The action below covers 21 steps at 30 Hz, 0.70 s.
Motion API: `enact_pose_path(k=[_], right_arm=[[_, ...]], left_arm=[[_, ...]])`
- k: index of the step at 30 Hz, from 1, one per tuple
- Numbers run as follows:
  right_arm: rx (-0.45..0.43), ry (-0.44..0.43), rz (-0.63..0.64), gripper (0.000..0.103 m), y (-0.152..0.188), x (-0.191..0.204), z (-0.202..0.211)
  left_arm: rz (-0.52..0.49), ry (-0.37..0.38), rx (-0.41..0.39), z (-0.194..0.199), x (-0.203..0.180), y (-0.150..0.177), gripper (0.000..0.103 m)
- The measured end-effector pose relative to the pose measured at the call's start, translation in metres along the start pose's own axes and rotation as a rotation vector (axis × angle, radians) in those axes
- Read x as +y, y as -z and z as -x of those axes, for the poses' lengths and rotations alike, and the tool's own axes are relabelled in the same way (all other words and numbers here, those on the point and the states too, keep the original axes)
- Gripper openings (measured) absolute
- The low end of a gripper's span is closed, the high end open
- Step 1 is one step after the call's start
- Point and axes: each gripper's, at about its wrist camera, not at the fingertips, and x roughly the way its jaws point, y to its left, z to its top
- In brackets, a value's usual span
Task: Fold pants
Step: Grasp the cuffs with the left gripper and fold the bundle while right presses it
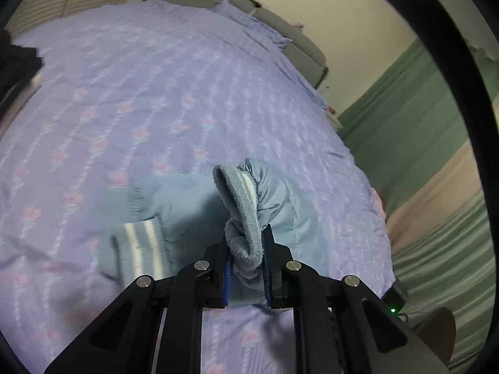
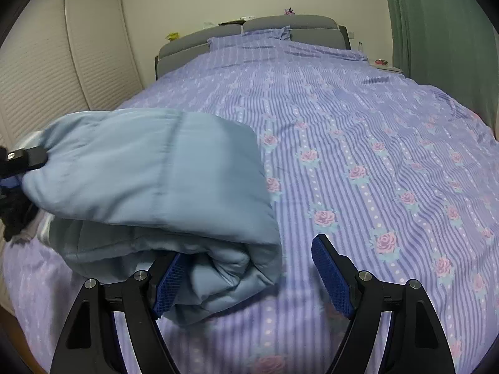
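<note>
Light blue padded pants [image 2: 149, 180] lie folded over on the purple flowered bedspread [image 2: 358, 131]. In the left wrist view my left gripper [image 1: 246, 261] is shut on a ribbed striped cuff [image 1: 240, 205] of the pants and holds it up off the bed. A second striped cuff [image 1: 140, 246] lies to the left. My right gripper [image 2: 249, 268] is open, its left pad under the edge of the folded pants and its right pad over bare bedspread. The left gripper's finger [image 2: 28, 157] shows at the far left of the right wrist view, against the pants.
A grey headboard [image 2: 280, 23] and pillows stand at the far end of the bed. A louvred wardrobe [image 2: 46, 62] runs along the left and a green curtain [image 2: 436, 31] hangs at the right. Dark clothing [image 2: 15, 215] lies at the left bed edge.
</note>
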Motion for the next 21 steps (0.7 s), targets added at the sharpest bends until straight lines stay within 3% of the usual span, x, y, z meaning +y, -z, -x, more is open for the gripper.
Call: enact_pose_path(k=[5, 9, 15, 20, 21], right_arm=[[-0.058, 0.046, -0.059, 0.079, -0.002, 0.009, 0.015], [-0.029, 0.057, -0.109, 0.079, 0.0, 0.009, 0.01], [-0.041, 0.09, -0.034, 0.077, 0.003, 0.024, 0.016], [-0.046, 0.044, 0.022, 0.063, 0.0, 0.04, 0.024], [-0.045, 0.028, 0.031, 0.056, -0.001, 0.044, 0.024]], left_arm=[[0.067, -0.063, 0.055, -0.003, 0.037, 0.004, 0.017], [0.138, -0.039, 0.103, -0.012, 0.058, 0.012, 0.017], [0.061, -0.122, 0.096, -0.012, 0.049, 0.021, 0.02], [0.02, -0.2, 0.086, -0.003, 0.06, 0.023, 0.032], [0.0, -0.226, 0.085, -0.004, 0.06, 0.024, 0.036]])
